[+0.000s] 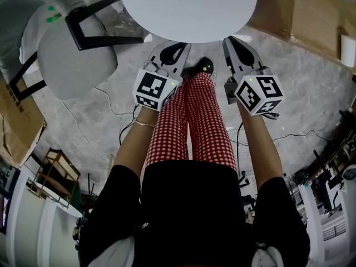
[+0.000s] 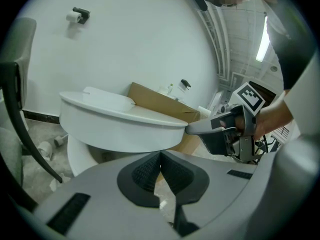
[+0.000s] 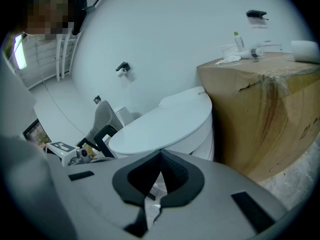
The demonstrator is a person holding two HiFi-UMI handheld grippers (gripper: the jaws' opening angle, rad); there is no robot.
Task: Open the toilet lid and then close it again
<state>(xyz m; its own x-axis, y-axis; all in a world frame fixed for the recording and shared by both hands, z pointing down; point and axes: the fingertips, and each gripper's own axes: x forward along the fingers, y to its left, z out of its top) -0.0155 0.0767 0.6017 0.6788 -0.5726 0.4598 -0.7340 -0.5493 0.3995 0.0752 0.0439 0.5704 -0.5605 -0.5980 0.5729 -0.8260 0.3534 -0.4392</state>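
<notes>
The white toilet lid (image 1: 188,7) lies flat and closed on the bowl, at the top of the head view. It also shows in the left gripper view as the lid (image 2: 117,111) and in the right gripper view as the lid (image 3: 167,124). My left gripper (image 1: 179,48) points at the lid's front rim from just below it, shut with nothing between its pads (image 2: 150,171). My right gripper (image 1: 231,42) is also shut and empty. Its tip (image 2: 194,129) touches the lid's front edge.
A grey chair (image 1: 72,54) with a black frame stands left of the toilet. A large cardboard box (image 3: 265,109) with bottles on top stands to its right. Cables (image 1: 105,107) run over the stone floor. The person's legs in red checked trousers (image 1: 194,127) are between the grippers.
</notes>
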